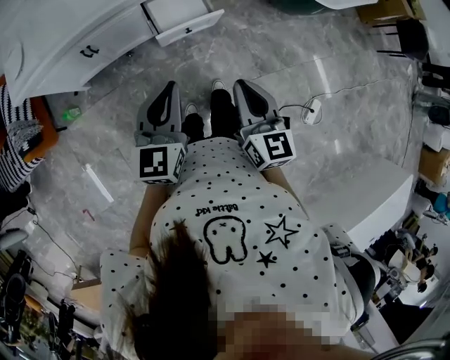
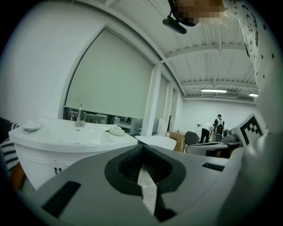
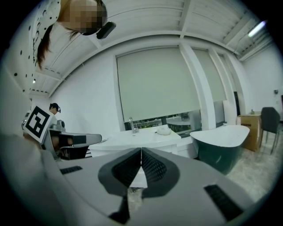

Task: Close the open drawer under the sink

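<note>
left gripper (image 2: 142, 148) first: fingertips pressed together, nothing caught between them. right gripper (image 3: 141, 153) the same, tips meeting, holding nothing. i've got both out in front of me, side by side, above the marble floor (image 1: 295, 162). the open drawer (image 1: 184, 20) sticks out of the white cabinet (image 1: 77, 49) at the top left of the head view, well apart from both grippers; its inside shows plain white, contents i can't make out. in the left gripper view the sink (image 2: 88, 142) sits on top, a tap (image 2: 79, 115) behind the basin, a white lump (image 2: 117, 130) on the counter, a small dish (image 2: 32, 126) far left. the right gripper view catches a dark bathtub (image 3: 221, 141), white inside
</note>
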The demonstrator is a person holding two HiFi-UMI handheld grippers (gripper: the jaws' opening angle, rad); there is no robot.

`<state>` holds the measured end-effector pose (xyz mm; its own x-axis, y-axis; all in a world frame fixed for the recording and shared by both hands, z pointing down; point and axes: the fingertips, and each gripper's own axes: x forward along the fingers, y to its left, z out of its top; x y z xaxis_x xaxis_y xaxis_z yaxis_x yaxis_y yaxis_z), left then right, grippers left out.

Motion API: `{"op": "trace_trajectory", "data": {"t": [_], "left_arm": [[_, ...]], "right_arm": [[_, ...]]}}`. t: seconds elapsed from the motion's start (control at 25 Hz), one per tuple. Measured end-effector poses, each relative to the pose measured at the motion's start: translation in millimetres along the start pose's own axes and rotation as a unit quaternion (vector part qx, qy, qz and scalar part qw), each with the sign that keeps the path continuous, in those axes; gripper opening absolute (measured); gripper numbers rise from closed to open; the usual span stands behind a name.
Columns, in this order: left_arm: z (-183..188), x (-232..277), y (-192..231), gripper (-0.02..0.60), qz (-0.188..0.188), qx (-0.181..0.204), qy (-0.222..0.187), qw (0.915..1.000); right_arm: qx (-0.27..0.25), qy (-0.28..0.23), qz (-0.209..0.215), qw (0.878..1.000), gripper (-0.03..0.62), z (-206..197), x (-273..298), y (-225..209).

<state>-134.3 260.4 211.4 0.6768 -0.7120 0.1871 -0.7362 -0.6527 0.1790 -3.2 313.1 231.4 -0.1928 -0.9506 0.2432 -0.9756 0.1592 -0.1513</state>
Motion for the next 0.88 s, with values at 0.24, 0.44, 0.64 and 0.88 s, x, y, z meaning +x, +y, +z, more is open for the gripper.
{"op": "trace_trajectory", "data": {"t": [0.24,0.44,0.64,0.88], "left_arm": [[12.1,28.1,3.9,0.005,0.031,0.003,-0.005,0.9995],[21.7,55.9,5.0,0.006,0.058,0.006,-0.012,0.9983],[30.2,84.2,-0.5,0.005,0.091,0.003,-0.025,0.9955],[43.2,117.4,-21.3,0.006,0.094,0.002,-0.053,0.9941]], "right_arm": [[-0.011,0.006,0.027,1.000,0.014,15.8,25.9,-31.6],[-0.015,0.003,0.042,0.999,0.014,29.1,44.7,-66.1],[-0.023,-0.001,0.063,0.998,0.014,43.7,60.1,-102.5],[-0.027,-0.003,0.087,0.996,0.014,50.4,71.0,-138.7]]}}
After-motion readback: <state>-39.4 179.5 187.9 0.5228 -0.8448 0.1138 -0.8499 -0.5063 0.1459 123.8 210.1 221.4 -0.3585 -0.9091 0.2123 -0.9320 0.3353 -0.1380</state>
